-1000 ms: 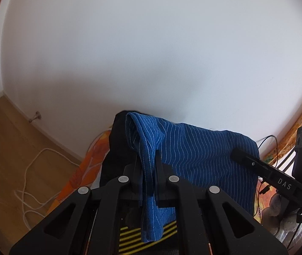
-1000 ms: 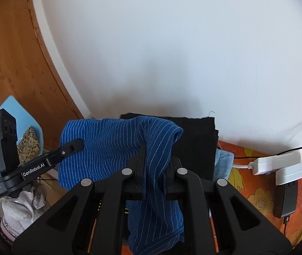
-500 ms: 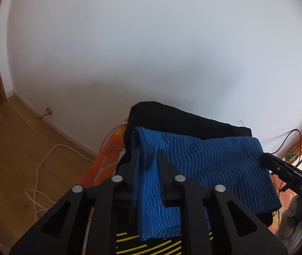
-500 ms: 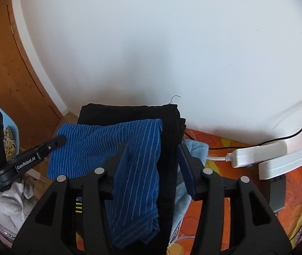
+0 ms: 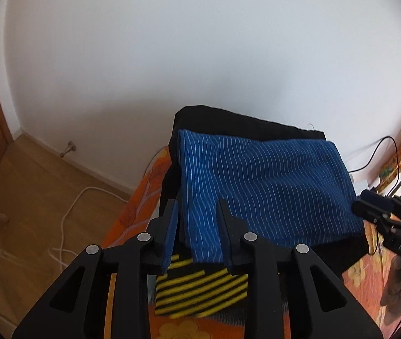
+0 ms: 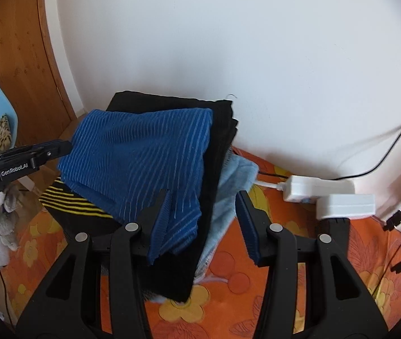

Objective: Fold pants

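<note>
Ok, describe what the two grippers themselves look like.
Both are matte black plastic. The left gripper and right gripper each have triangular cut-out linkage arms with silver pivot pins and ribbed blue pads on the fingers. White "GenRobot.AI" lettering marks the left one's side. No hands or sleeves show.

matt blue pinstriped cloth pants (image 5: 259,186) lie on a folded black cloth garment (image 5: 245,121), a black-and-yellow striped knit (image 5: 200,291) at six o'clock. fuzzy pale-blue towel cloth (image 6: 234,175) rests on an orange floral cotton sheet (image 6: 290,291). glossy white plastic power strip (image 6: 313,188) at three o'clock; smooth wooden floor (image 5: 36,186) at nine.
</note>
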`<state>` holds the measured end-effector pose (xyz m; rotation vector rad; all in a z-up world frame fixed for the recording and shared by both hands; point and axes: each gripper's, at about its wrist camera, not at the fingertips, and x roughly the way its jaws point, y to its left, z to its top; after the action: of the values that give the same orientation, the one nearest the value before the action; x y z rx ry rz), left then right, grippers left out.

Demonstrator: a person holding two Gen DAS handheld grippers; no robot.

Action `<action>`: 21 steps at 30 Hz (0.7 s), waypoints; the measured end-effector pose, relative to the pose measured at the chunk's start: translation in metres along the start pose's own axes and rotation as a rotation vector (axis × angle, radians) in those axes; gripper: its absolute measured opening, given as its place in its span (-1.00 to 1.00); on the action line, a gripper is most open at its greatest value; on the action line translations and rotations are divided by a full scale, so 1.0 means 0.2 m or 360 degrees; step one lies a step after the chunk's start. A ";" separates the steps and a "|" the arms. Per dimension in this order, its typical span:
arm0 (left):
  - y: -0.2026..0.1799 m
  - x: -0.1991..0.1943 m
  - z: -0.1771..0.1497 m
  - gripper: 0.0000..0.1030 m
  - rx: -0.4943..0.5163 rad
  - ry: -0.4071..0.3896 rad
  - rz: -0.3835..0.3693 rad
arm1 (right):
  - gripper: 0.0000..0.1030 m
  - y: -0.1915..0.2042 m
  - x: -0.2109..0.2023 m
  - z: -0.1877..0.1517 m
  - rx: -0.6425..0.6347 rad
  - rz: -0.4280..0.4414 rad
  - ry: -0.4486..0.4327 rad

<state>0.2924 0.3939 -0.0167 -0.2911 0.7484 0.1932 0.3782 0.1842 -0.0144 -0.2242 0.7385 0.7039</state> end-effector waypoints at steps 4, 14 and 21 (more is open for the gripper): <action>-0.06 -0.17 -0.06 -0.50 0.0025 -0.0060 -0.0002 | -0.04 -0.02 -0.18 -0.03 0.0039 0.0027 -0.0059; -0.28 -0.75 -0.21 0.27 0.0067 -0.0270 -0.0056 | 0.34 0.03 -0.76 -0.16 0.0019 0.0066 -0.0240; -0.42 -1.08 -0.33 0.43 0.0084 -0.0373 -0.0106 | 0.65 0.11 -1.20 -0.33 -0.0040 0.0042 -0.0375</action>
<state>0.1185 0.2775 0.1034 -0.2379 0.5101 0.1410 0.2028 0.0515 0.1026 -0.1516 0.5086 0.7504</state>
